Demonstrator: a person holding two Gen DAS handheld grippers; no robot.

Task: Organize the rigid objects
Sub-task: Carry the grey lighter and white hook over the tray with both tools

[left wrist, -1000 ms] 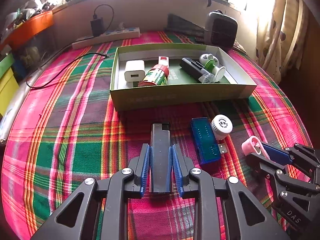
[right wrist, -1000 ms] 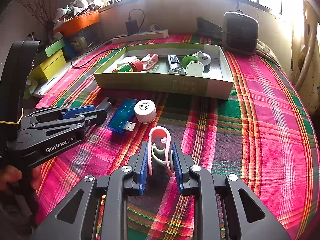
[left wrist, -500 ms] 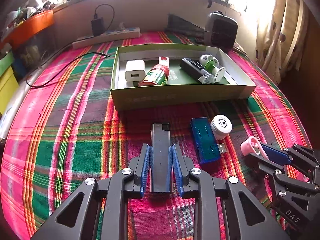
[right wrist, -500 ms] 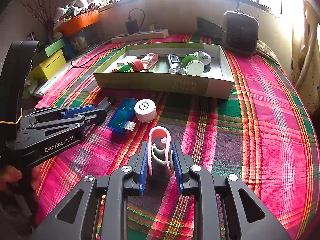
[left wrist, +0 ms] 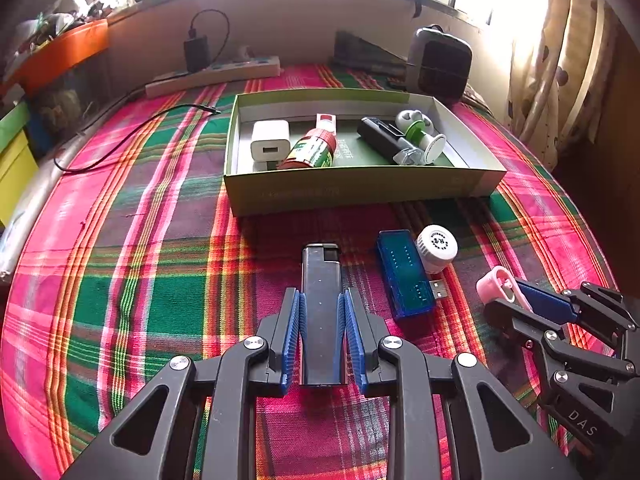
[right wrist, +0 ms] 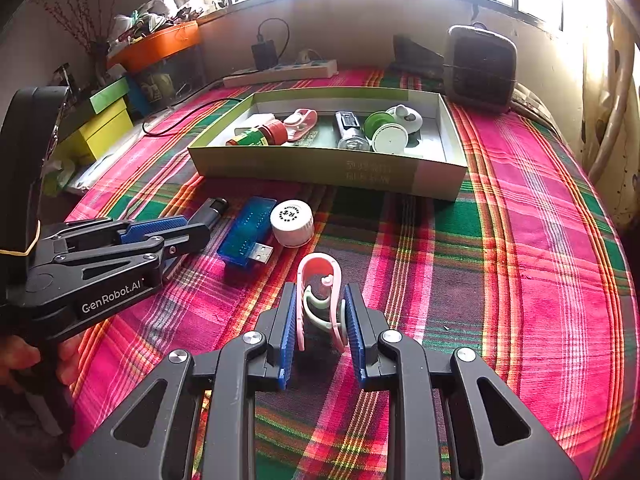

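Observation:
My left gripper (left wrist: 321, 300) is shut on a black lighter (left wrist: 321, 280) that lies on the plaid cloth; it also shows in the right wrist view (right wrist: 168, 232). My right gripper (right wrist: 320, 300) is shut on a pink clip (right wrist: 320, 292), also seen in the left wrist view (left wrist: 496, 284). A blue USB tester (left wrist: 404, 276) and a white bottle cap (left wrist: 437, 246) lie between the two grippers. The green cardboard tray (left wrist: 360, 192) beyond holds a white charger (left wrist: 269, 146), a red-green bottle (left wrist: 310, 152), a black device (left wrist: 380, 138) and a green-white spool (left wrist: 424, 140).
A white power strip (left wrist: 216, 74) with a black adapter and a loose black cable (left wrist: 120, 140) lie at the back left. A dark heater (left wrist: 438, 62) stands at the back right. Yellow and green boxes (right wrist: 104, 124) stand off the left edge.

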